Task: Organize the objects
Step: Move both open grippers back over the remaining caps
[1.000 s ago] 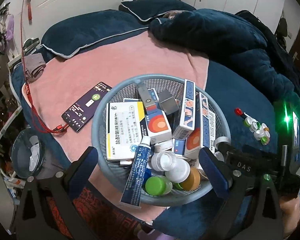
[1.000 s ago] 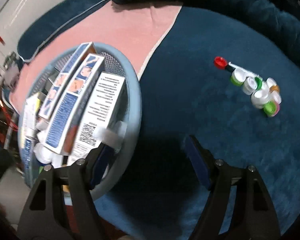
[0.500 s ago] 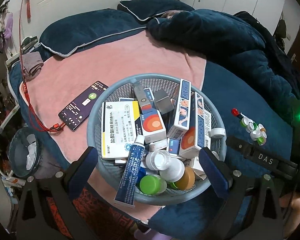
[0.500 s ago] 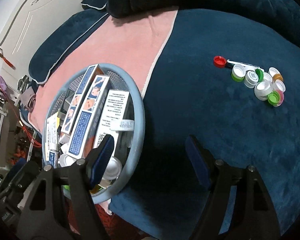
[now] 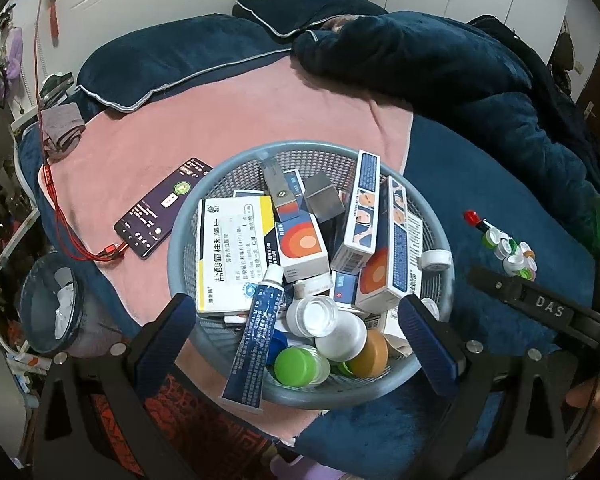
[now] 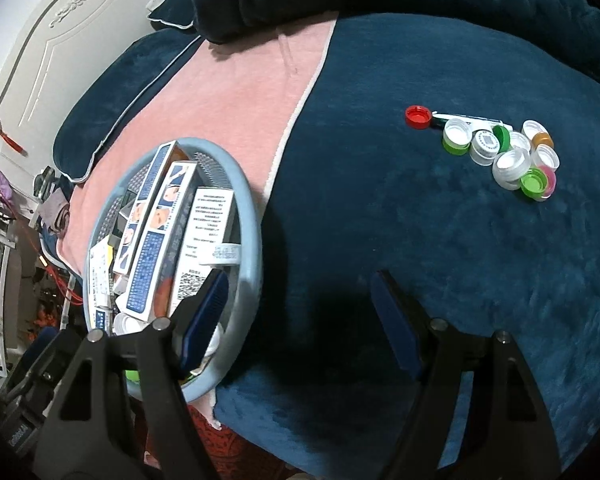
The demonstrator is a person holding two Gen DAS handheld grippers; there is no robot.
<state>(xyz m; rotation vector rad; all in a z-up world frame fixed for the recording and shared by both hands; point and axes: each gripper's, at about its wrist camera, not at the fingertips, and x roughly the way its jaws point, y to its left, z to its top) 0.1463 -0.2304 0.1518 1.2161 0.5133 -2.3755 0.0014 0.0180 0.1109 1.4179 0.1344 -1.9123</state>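
A round grey-blue mesh basket (image 5: pixel 240 164) sits on the bed, full of medicine boxes, a blue ointment tube (image 5: pixel 256 340) and small jars with white, green and orange lids. It also shows in the right wrist view (image 6: pixel 252 240). A white cap (image 5: pixel 434 259) rests on its right rim. A cluster of loose bottle caps (image 6: pixel 504 152) lies on the blue blanket to the right and shows in the left wrist view (image 5: pixel 508 250). My left gripper (image 5: pixel 300 336) is open above the basket's near side. My right gripper (image 6: pixel 300 312) is open and empty beside the basket's rim.
A phone (image 5: pixel 164 212) with a red cable lies on the pink blanket (image 5: pixel 220 120) left of the basket. Dark blue pillows (image 5: pixel 172 60) and a heaped duvet (image 5: pixel 440 72) lie behind. A waste bin (image 5: pixel 52 308) stands beside the bed at the left.
The right gripper has pulled back and up from the basket rim, so more of the bed shows. The white cap now rests on the rim. The left gripper barely moved.
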